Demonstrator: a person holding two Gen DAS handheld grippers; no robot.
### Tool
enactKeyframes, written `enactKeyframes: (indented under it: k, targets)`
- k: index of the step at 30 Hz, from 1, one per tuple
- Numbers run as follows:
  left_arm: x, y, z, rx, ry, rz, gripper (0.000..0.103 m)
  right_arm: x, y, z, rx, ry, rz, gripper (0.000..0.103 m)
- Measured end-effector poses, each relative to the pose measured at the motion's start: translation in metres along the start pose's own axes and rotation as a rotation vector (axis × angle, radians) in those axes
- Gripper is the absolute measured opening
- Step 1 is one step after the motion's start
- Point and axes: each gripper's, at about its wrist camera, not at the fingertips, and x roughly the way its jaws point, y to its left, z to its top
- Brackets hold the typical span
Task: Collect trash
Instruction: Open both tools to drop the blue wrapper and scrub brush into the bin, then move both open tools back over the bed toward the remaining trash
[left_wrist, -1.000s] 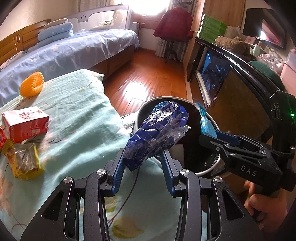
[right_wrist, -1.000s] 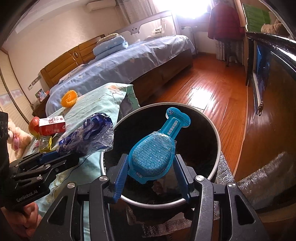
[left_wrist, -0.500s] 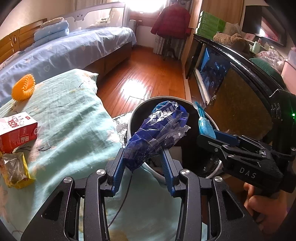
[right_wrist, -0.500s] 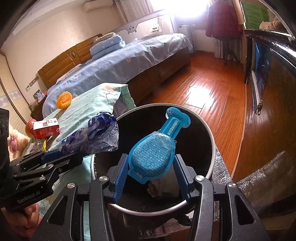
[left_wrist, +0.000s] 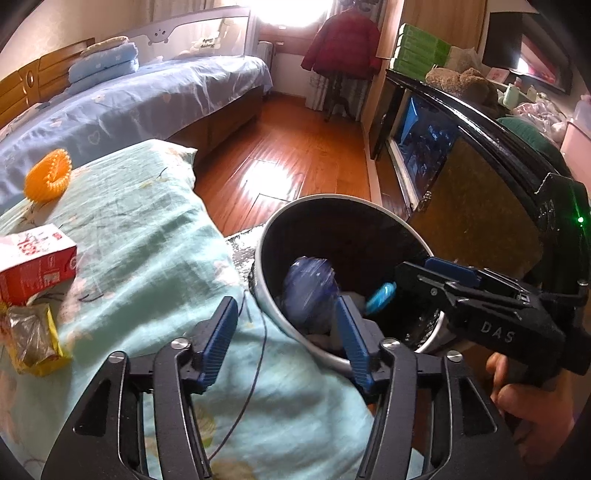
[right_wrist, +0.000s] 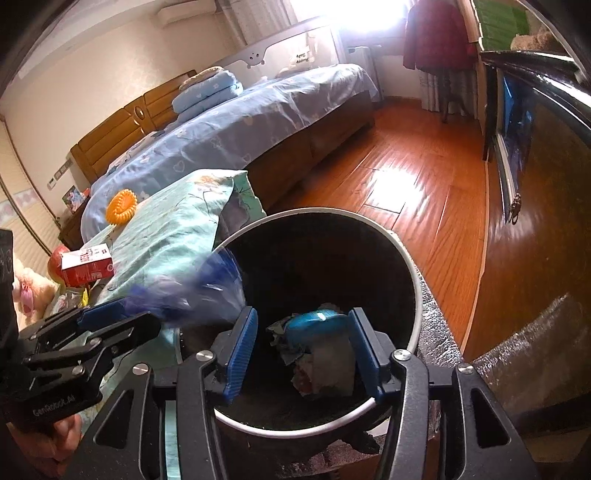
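Wrapper dropping into bin | both hand-held grippers opening, empty | carton at 9 o'clock: light, crushable, pinch its flat sides

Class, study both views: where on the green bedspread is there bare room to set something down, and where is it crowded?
Free: the green bedspread between the orange ring, the red carton and the bin. Crowded: the near-left edge, where the carton meets the yellow wrapper.
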Motion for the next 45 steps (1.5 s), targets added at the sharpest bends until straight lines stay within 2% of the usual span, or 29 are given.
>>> enactKeyframes:
  k: [8,16,21,30,33,45]
  targets:
    - [-0.023,0.025,-0.025,-0.063,-0.009,0.008,0.06,-0.007,0.016,-0.005,-0.007,-0.013,0.027,0.071]
    - [-0.053,0.063,-0.058,-0.15,-0.021,0.042,0.061,-0.004,0.055,-0.016,-0.029,0.004,0.096,0.079]
    - [-0.077,0.087,-0.076,-0.189,-0.048,0.078,0.064,-0.004,0.082,-0.024,-0.049,0.01,0.143,0.079]
    - [-0.107,0.139,-0.101,-0.267,-0.081,0.169,0.065,-0.002,0.141,-0.033,-0.126,0.028,0.231,0.088]
    - [-0.116,0.154,-0.109,-0.29,-0.089,0.195,0.069,0.0,0.162,-0.037,-0.159,0.039,0.254,0.088]
    - [-0.135,0.212,-0.12,-0.286,-0.08,0.271,0.074,0.017,0.22,-0.045,-0.227,0.079,0.305,0.089]
